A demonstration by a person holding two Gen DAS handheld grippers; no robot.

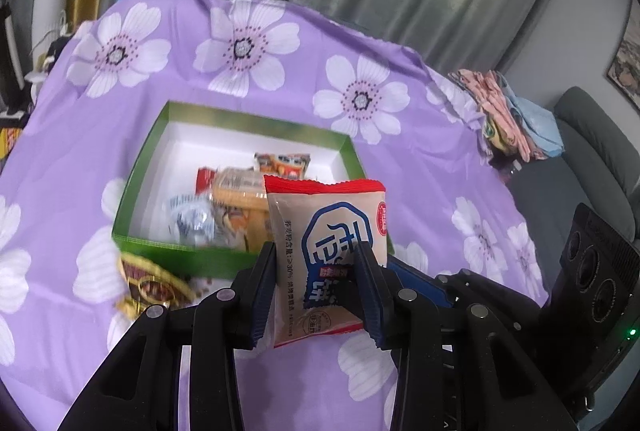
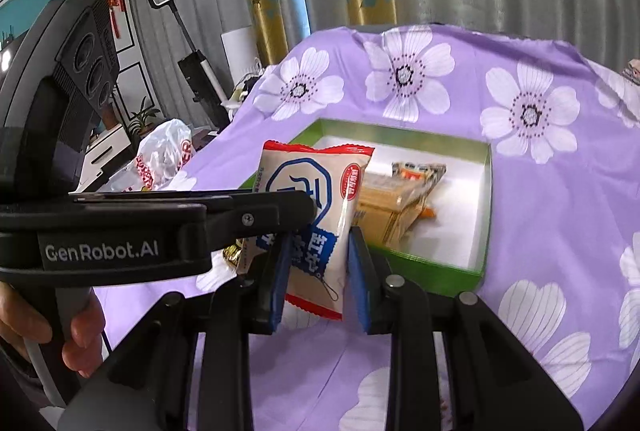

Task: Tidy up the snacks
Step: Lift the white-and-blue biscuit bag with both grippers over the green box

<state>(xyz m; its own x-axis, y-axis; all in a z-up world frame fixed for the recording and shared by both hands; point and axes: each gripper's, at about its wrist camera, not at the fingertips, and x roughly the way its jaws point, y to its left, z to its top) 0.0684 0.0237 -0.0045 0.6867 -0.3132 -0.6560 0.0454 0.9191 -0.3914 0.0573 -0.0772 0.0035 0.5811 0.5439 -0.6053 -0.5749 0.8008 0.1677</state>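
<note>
Both tools have a biscuit packet each. The left tool (image 1: 316,291) is pinching a beige biscuit packet (image 1: 326,251) with red crimped ends and a blue emblem; it stands upright, long axis vertical, one red end pointing up, held above the table (image 1: 440,167) just in front of the green box (image 1: 180,251). The pads press on its lower half from both sides, so the jaws are only as wide as the pack.

The right tool (image 2: 316,283) grips a matching packet (image 2: 316,227), also on end but leaning a bit, top red seam tipped toward the right. Same deal: pads pressed on the lower part, nothing spread.

The left wrist view shows more of the box contents: a blue-and-white wrapped snack (image 1: 192,219), tan cracker packs (image 1: 238,191), plus a gold-and-brown wrapper (image 1: 152,283) lying on the purple flowered cloth outside the box's near wall, and a pile of folded fabric (image 1: 516,115) at the far right edge.

The right wrist view instead catches the other tool's body with a person's hand (image 2: 52,327) on its handle, and a white plastic bag (image 2: 164,155) off the left of the table.
</note>
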